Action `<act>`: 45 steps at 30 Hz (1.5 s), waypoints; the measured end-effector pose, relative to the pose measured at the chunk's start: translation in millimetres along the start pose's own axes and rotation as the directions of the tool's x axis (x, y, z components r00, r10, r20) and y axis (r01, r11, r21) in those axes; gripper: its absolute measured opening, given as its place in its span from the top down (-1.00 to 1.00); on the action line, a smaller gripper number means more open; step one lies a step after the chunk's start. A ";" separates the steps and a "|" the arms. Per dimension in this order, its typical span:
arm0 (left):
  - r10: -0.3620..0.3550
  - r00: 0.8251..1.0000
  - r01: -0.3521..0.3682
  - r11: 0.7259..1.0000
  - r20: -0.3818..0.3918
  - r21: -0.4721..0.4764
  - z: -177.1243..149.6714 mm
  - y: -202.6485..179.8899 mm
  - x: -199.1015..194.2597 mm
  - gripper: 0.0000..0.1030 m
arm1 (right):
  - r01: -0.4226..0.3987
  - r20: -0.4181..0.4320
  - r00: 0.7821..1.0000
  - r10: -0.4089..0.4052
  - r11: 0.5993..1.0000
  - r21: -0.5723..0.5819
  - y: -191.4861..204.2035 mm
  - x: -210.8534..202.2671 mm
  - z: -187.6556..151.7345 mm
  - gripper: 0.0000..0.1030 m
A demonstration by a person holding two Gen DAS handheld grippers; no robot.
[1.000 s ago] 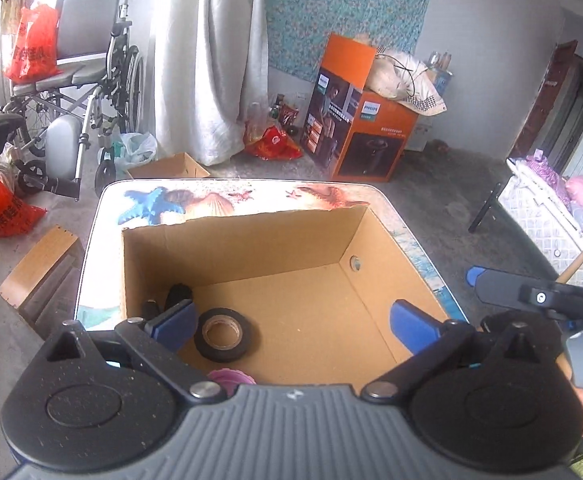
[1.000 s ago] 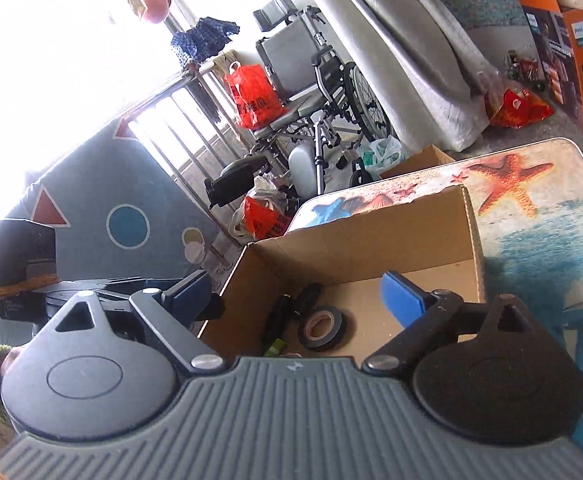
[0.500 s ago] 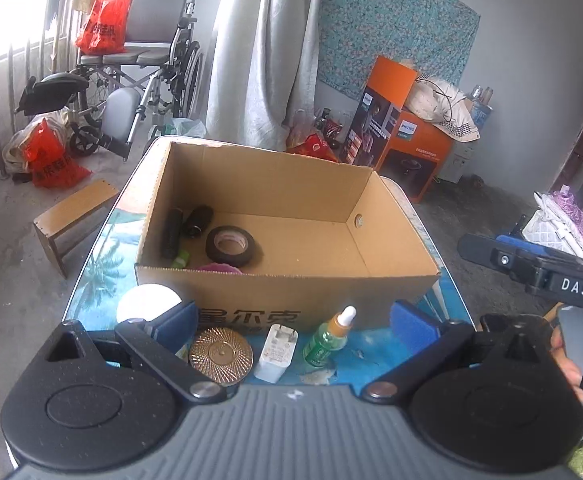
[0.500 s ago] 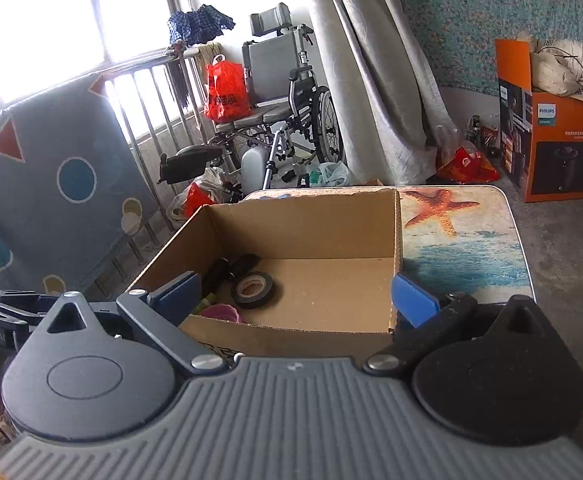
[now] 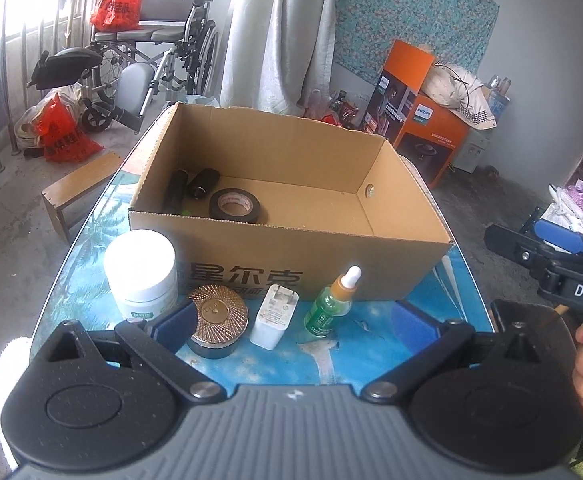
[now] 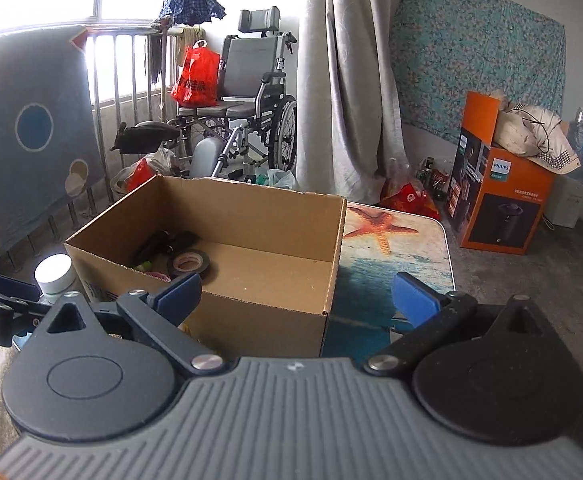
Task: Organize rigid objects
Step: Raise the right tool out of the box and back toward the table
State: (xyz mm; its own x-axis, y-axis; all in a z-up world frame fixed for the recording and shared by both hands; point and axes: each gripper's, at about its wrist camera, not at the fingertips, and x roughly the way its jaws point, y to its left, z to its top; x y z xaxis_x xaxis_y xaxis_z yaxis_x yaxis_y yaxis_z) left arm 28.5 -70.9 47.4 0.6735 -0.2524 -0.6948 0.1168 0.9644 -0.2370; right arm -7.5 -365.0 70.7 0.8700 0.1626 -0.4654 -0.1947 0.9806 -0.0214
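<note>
An open cardboard box [image 5: 311, 264] stands on a sea-print table [image 5: 351, 348]. Inside lie a black tape roll [image 5: 235, 205] and two black cylinders [image 5: 189, 186]. In front of the box stand a white jar [image 5: 141, 272], a gold-lidded round tin [image 5: 218, 320], a white charger plug [image 5: 274, 316] and a green dropper bottle [image 5: 331, 304]. My left gripper [image 5: 291, 330] is open and empty, just short of these items. My right gripper [image 6: 295, 294] is open and empty at the box's [image 6: 219, 240] near right corner; it also shows in the left wrist view [image 5: 551, 256].
A wheelchair [image 6: 247, 120], red bags [image 6: 195, 76] and a curtain [image 6: 347, 80] stand behind the table. An orange Philips carton [image 6: 499, 196] sits on the floor to the right. A small wooden stool [image 5: 79, 188] is at the table's left.
Both grippers pulled back and up from over the box. The row of items in front of the box came into the left wrist view. Both stayed open.
</note>
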 end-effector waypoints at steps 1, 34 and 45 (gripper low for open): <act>0.001 1.000 -0.001 1.000 0.000 0.001 0.1 -0.1 -0.2 -0.99 | 0.001 -0.003 1.000 -0.001 1.000 0.014 -2.1 -1.6 0.1 -0.98; -0.013 0.998 0.008 0.997 0.067 0.079 5.9 30.4 -9.2 -1.00 | -0.252 0.164 0.962 0.216 0.936 0.247 18.2 -7.5 7.6 -0.98; -0.063 0.983 0.049 0.995 0.170 0.082 -4.4 39.2 -13.7 -1.00 | -0.341 0.179 0.936 0.303 0.908 0.245 38.7 4.9 6.6 -0.98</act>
State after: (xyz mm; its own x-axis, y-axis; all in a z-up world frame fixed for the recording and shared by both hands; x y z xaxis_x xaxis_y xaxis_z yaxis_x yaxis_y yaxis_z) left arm 20.6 -29.9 44.5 0.7793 -0.2951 -0.5528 0.2093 0.9541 -0.2142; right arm -7.8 -325.6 73.4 0.8366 0.4688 -0.2833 -0.3624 0.8615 0.3556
